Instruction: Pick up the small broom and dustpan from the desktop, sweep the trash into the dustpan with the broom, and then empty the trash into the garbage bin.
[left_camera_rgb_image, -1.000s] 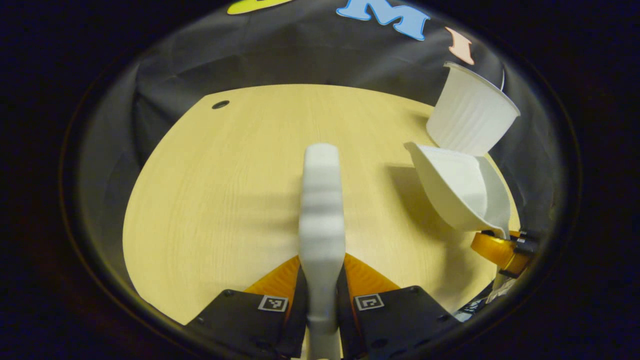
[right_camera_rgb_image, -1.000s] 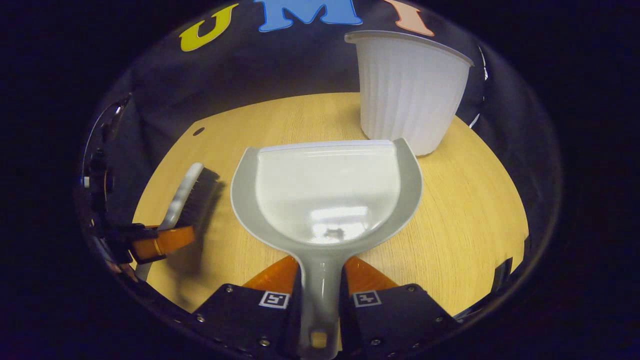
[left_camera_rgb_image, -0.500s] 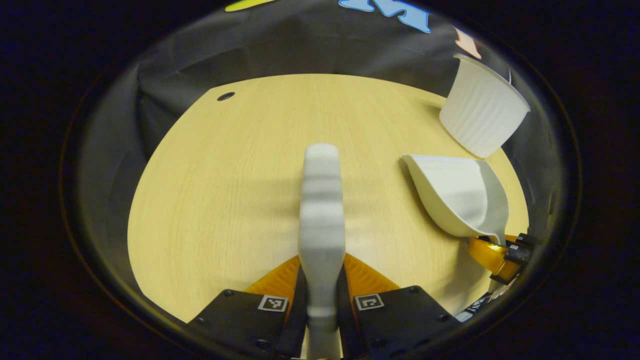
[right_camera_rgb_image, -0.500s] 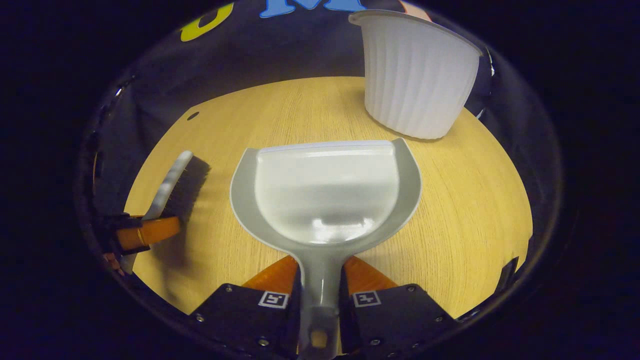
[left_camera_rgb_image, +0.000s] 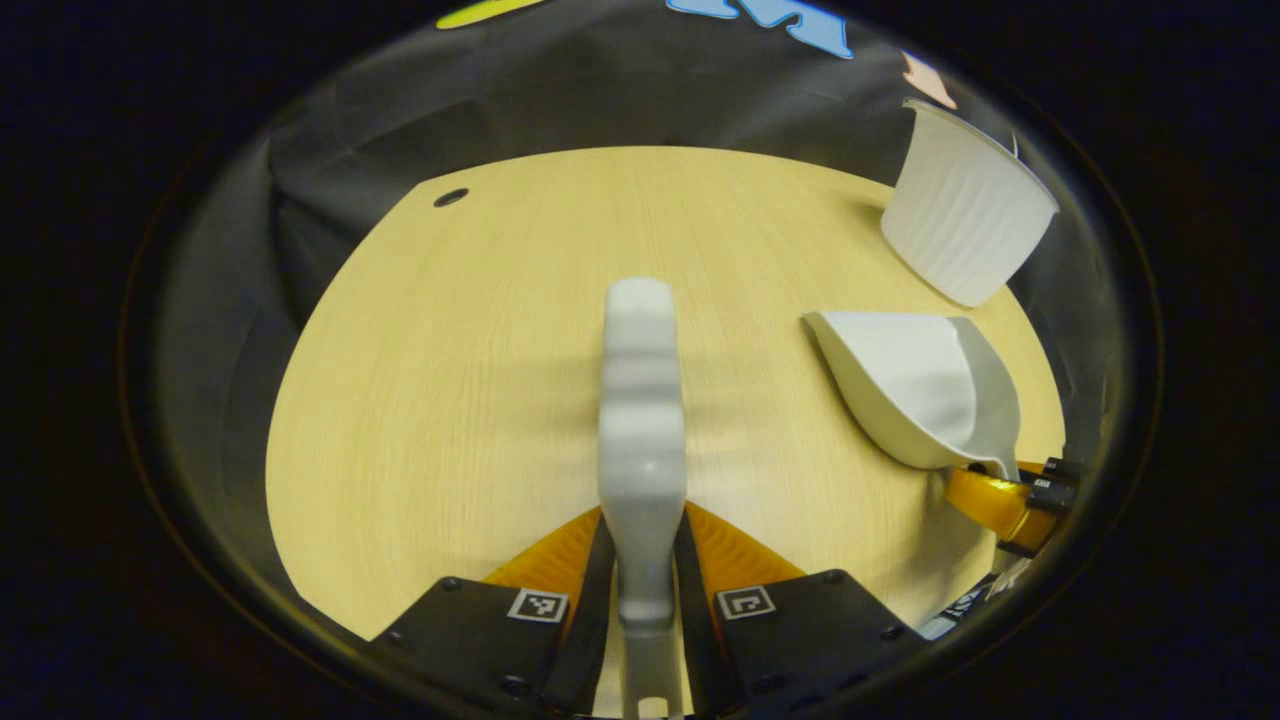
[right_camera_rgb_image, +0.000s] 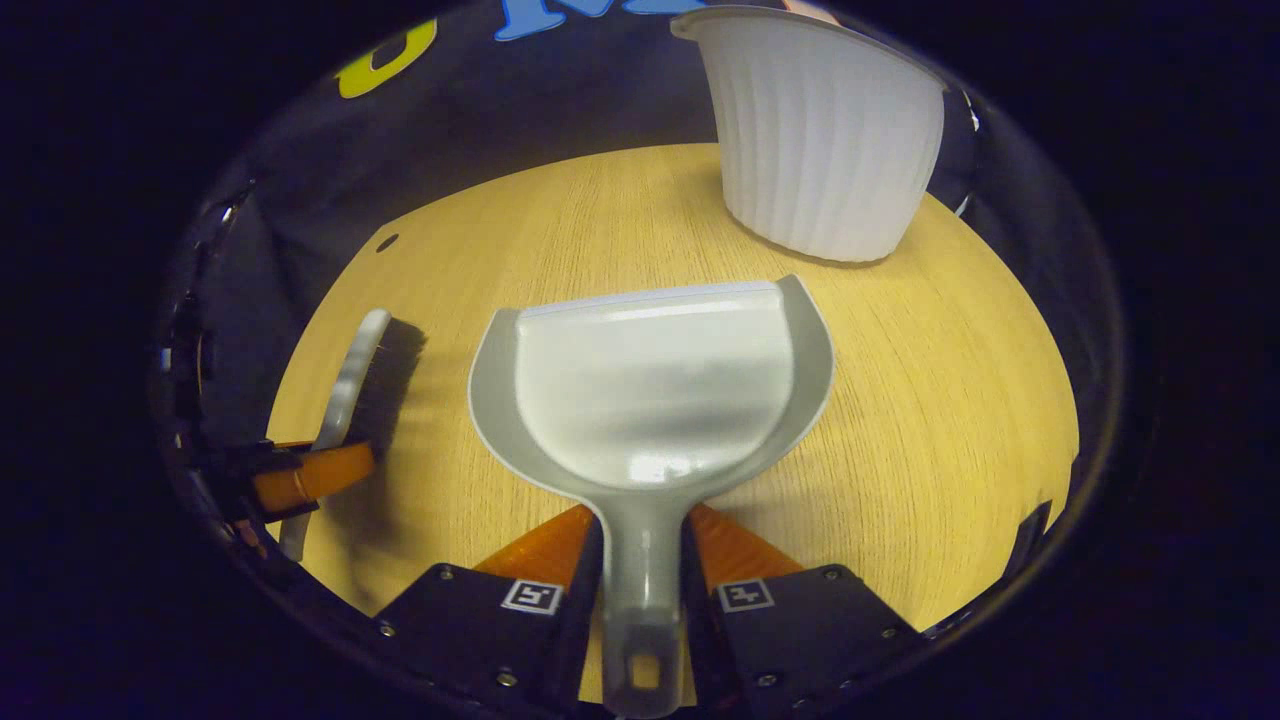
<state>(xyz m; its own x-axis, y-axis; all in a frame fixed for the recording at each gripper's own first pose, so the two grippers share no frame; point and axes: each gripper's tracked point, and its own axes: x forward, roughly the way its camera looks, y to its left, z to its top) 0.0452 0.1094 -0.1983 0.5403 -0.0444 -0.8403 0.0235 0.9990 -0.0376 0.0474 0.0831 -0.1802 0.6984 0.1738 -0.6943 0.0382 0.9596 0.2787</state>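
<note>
I've the small broom (left_camera_rgb_image: 641, 400), pale handle, dark bristles, clamped in left gripper (left_camera_rgb_image: 643, 560), pointing fwd. Grey dustpan (right_camera_rgb_image: 650, 400), pan empty, is pinched by its handle in right gripper (right_camera_rgb_image: 640, 560). White ribbed garbage bin (right_camera_rgb_image: 820, 130) stands upright ahead-right of pan.

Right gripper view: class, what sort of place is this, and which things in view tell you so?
Probably a staged recording booth, not a home: a bare wooden desktop backed by black cloth, with only a white ribbed bin, a dustpan and a small broom on show.
</note>
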